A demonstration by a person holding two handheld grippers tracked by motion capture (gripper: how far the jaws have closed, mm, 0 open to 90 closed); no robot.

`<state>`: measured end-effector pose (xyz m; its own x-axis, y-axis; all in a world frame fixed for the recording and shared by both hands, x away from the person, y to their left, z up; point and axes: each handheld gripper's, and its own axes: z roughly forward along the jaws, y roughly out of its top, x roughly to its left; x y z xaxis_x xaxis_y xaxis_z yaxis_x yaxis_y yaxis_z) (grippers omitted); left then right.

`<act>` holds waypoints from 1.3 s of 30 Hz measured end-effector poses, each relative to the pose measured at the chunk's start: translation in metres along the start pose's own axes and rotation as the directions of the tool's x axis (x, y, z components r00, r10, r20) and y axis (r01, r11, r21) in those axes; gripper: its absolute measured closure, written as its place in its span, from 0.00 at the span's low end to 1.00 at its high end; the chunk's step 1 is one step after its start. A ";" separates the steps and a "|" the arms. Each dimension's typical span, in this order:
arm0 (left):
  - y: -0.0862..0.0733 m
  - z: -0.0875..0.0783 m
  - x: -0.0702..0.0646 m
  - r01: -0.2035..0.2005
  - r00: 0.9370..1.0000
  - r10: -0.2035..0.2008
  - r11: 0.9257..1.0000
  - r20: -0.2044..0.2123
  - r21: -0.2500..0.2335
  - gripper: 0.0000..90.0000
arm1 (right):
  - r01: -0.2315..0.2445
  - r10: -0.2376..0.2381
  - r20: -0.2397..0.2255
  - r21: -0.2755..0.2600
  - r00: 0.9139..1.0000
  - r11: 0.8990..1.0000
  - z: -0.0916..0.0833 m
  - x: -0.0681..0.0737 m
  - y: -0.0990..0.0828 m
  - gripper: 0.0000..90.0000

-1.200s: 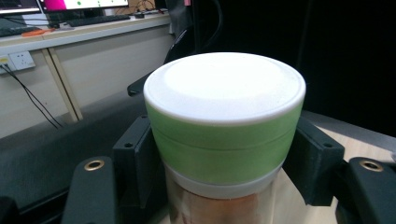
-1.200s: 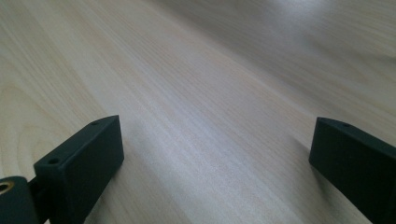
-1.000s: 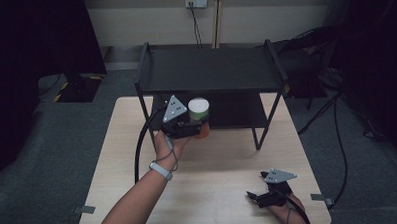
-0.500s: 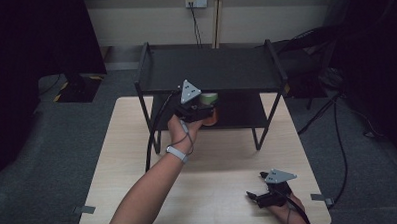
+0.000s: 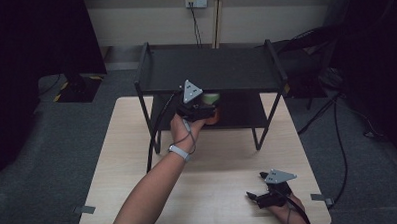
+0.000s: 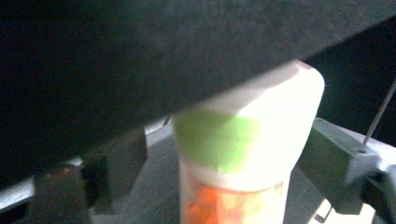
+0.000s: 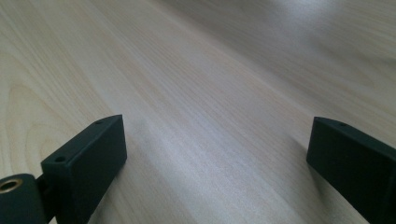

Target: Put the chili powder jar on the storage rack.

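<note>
No brand or writing can be read on the bottle (image 6: pixel 247 154); it shows a white cap, a green band and blurred orange contents. It stands upright between the jaws of the left gripper (image 5: pixel 202 111), which pinch it at the front of the lower tier of the black shelf rack (image 5: pixel 210 67), its cap just under the upper shelf. The right gripper (image 5: pixel 265 195) rests low over the wooden table (image 5: pixel 224 176) near its front right corner, jaws spread wide around nothing.

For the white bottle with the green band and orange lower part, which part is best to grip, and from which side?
Grip the white bottle with the green band across its round body at the band, jaws on opposite sides, coming level from the black shelf rack's open front. The top shelf close above blocks any approach from overhead. The left gripper approaches so now.
</note>
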<state>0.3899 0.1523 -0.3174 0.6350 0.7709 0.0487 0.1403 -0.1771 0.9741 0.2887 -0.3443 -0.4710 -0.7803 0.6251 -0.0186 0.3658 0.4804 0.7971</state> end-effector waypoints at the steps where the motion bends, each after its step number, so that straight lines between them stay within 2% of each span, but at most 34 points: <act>1: -0.002 -0.004 0.001 0.001 1.000 -0.001 1.000 0.004 -0.004 0.17 | 0.000 0.000 0.000 0.000 1.000 1.000 0.000 0.000 0.000 0.04; 7: -0.015 -0.038 0.006 0.004 1.000 -0.003 1.000 -0.013 0.007 0.15 | 0.001 -0.001 -0.002 0.000 1.000 1.000 0.000 0.000 0.000 0.04; 12: -0.038 -0.078 0.016 0.013 1.000 -0.012 1.000 -0.028 0.024 0.14 | 0.002 -0.002 -0.003 0.000 1.000 1.000 0.000 -0.001 0.000 0.04; 16: -0.075 -0.118 0.018 0.017 1.000 -0.016 1.000 -0.022 0.009 0.14 | 0.004 -0.004 -0.006 -0.001 1.000 1.000 0.000 -0.001 -0.001 0.04; 21: -0.115 -0.155 0.016 -0.011 0.999 0.013 0.998 -0.033 0.055 0.14 | 0.008 -0.008 -0.011 -0.003 1.000 1.000 -0.001 -0.001 -0.001 0.03; 23: -0.130 -0.165 0.014 -0.020 0.999 0.025 0.995 -0.043 0.096 0.13 | 0.009 -0.009 -0.011 -0.003 1.000 1.000 -0.001 -0.001 -0.002 0.03; 25: -0.144 -0.172 0.012 -0.042 0.998 0.048 0.989 -0.043 0.140 0.13 | 0.009 -0.009 -0.010 -0.003 1.000 1.000 -0.001 -0.001 -0.002 0.03; 26: -0.150 -0.175 0.010 -0.059 0.997 0.067 0.983 -0.041 0.172 0.13 | 0.010 -0.010 -0.009 -0.004 1.000 1.000 -0.001 0.000 -0.002 0.03; 30: -0.169 -0.178 0.006 -0.084 0.995 0.092 0.971 -0.025 0.223 0.13 | 0.010 -0.010 -0.007 -0.004 1.000 1.000 -0.001 0.000 -0.002 0.03; 34: -0.184 -0.179 0.008 -0.059 0.998 0.066 0.965 -0.017 0.257 0.13 | 0.010 -0.010 -0.004 -0.005 1.000 1.000 -0.001 0.001 -0.002 0.03; 37: -0.196 -0.181 0.012 -0.002 1.000 0.007 0.964 -0.018 0.267 0.13 | 0.010 -0.010 -0.004 -0.005 1.000 1.000 -0.001 0.001 -0.002 0.03; 39: -0.202 -0.180 0.015 0.012 1.000 -0.008 0.958 -0.017 0.286 0.13 | 0.010 -0.010 -0.003 -0.006 1.000 1.000 -0.001 0.001 -0.002 0.03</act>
<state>0.2343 0.3095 -0.4739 0.6213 0.7823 0.0446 0.3598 -0.3353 0.8707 0.2868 -0.3452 -0.4723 -0.7857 0.6181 -0.0251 0.3548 0.4835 0.8002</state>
